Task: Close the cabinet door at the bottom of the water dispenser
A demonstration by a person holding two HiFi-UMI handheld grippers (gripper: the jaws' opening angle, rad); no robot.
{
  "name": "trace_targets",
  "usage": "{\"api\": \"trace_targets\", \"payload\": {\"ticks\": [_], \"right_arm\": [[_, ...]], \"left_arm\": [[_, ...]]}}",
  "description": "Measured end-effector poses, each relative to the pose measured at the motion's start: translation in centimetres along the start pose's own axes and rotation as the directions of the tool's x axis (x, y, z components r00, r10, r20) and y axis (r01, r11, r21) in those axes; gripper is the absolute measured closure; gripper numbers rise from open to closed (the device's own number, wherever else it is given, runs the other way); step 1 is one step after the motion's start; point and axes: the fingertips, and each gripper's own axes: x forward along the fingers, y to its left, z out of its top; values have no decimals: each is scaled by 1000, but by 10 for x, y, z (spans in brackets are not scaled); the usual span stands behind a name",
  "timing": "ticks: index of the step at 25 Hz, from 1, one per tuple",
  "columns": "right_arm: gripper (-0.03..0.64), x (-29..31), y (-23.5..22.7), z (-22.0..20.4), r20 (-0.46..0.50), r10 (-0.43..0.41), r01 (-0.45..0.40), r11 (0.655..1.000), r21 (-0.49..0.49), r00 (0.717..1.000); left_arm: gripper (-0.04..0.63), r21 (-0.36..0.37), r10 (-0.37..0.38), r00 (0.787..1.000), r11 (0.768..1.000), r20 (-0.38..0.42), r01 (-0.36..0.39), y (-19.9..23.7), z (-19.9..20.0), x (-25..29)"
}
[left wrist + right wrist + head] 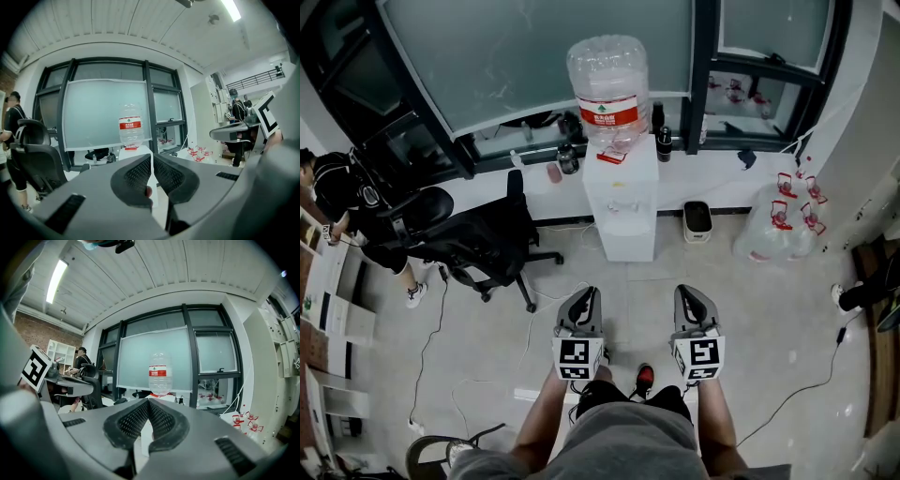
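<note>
The white water dispenser (623, 202) stands against the window wall with a big clear bottle (607, 89) on top. Its lower cabinet front (626, 242) looks flat and white from above; I cannot tell whether the door stands ajar. My left gripper (589, 293) and right gripper (684, 292) hover side by side over the floor, well short of the dispenser and pointing at it. Both are shut with nothing between the jaws. In the left gripper view the gripper (152, 156) frames the bottle (131, 125); in the right gripper view the gripper (148, 401) sits below the bottle (159, 373).
A black office chair (478, 239) stands left of the dispenser, a small bin (697, 220) to its right, and several empty water bottles (778, 220) farther right. A person (356, 202) is at the far left. Cables lie on the floor (441, 319).
</note>
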Motion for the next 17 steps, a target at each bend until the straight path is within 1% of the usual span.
{"api": "trace_targets", "payload": {"ticks": [10, 17], "right_arm": [[600, 0, 4, -3, -4, 10, -10, 1000, 5, 1000], [600, 1, -1, 0, 0, 8, -8, 1000, 2, 1000]], "left_arm": [[558, -1, -5, 1000, 1000, -6, 5, -5, -2, -2], [558, 1, -5, 1000, 1000, 1, 5, -9, 3, 3]]}}
